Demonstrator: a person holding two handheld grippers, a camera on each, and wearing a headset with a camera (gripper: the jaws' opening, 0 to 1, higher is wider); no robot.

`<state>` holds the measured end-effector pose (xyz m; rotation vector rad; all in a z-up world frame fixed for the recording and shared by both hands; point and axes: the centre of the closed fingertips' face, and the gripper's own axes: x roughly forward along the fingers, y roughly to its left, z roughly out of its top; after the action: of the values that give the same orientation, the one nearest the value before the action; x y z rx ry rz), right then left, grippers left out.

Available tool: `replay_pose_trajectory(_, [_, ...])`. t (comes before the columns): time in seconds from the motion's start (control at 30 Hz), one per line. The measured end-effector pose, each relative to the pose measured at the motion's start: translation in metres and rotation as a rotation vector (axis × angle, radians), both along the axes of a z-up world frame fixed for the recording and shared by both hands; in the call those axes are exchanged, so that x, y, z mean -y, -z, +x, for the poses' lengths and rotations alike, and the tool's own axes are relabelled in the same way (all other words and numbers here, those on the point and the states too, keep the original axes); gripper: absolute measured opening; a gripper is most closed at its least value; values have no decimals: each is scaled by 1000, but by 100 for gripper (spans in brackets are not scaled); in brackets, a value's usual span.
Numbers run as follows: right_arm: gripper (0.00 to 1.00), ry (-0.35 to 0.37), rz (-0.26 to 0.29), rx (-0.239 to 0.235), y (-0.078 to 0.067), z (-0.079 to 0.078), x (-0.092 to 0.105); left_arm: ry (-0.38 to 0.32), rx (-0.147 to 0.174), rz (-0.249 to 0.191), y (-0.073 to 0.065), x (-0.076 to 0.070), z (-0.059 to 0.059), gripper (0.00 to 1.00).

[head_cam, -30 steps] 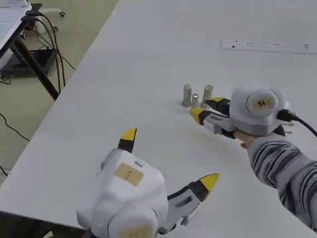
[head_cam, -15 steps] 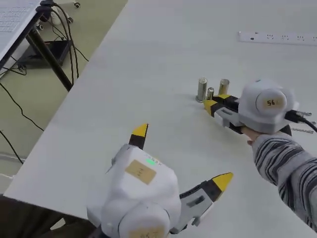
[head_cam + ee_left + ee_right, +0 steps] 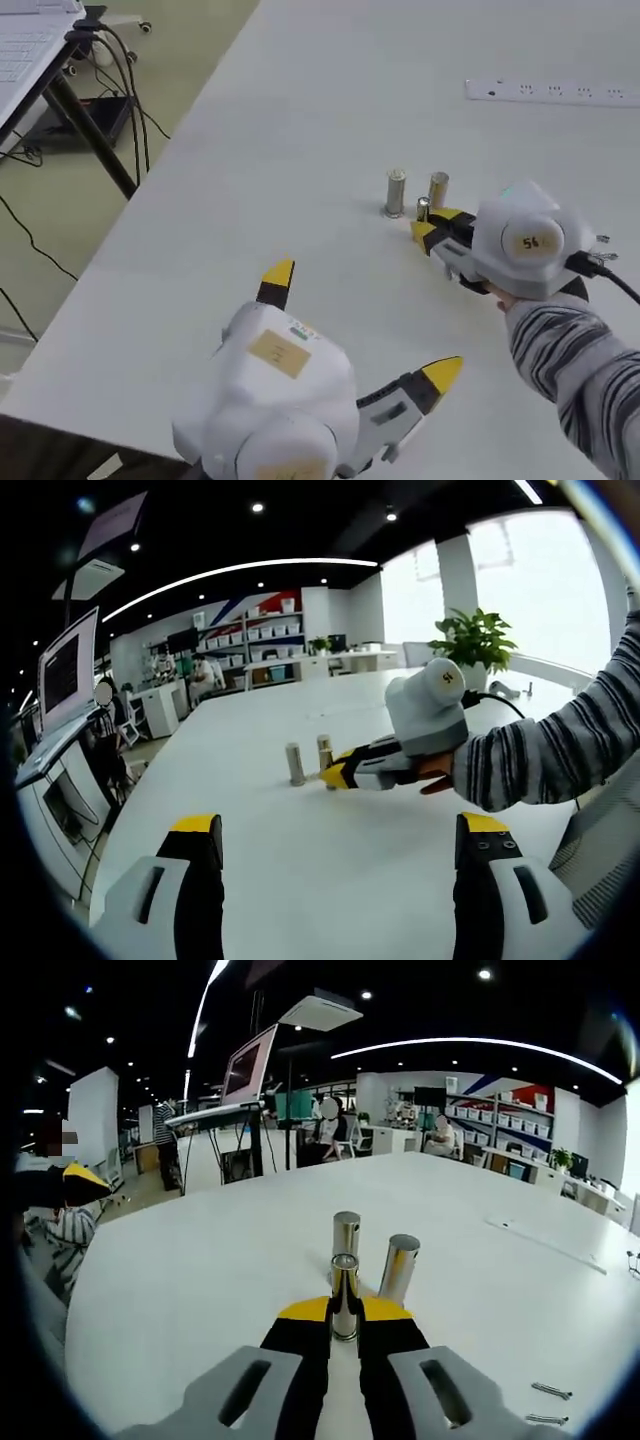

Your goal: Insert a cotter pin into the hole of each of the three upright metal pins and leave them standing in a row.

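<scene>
**A:** Which claw carries the work here?

**B:** The right claw. Its jaws are drawn together on the short metal pin. That pin stands upright on the tabletop, long axis vertical, straight ahead between the yellow tips.

**A:** And the other two uprights?

**B:** The rear tall pin stands just beyond the short one, on the claw's own line. The side tall pin stands just beside it, to the right in the right gripper view. All three are close together, more a cluster than a row.

**A:** Where are the cotter pins?

**B:** The cotter pins lie flat on the tabletop, off to the right of the right claw and well apart from the uprights. None appears seated in a hole, and the holes themselves are too small to make out.

**A:** And the left claw?

**B:** The left claw hovers with its jaws wide apart, holding nothing. It is well back from the uprights, which lie ahead of it.

**A:** What does the coming move turn on?

**B:** Probably this: the cotter pins lie on the right claw's side, yet that claw is occupied. The free left claw, the farther one, would have to cross to reach them.
</scene>
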<state>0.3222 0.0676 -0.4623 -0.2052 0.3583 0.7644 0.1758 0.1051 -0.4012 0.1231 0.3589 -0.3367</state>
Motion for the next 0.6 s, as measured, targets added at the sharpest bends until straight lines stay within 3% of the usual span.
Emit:
replay_pose_trajectory(0.4, [4, 115, -3, -14, -3, -21, 35, 14, 28, 3, -7, 3, 1, 96])
replay_pose_trajectory(0.6, [4, 193, -40, -27, 2, -31, 49, 29, 39, 1, -10, 6, 1, 95])
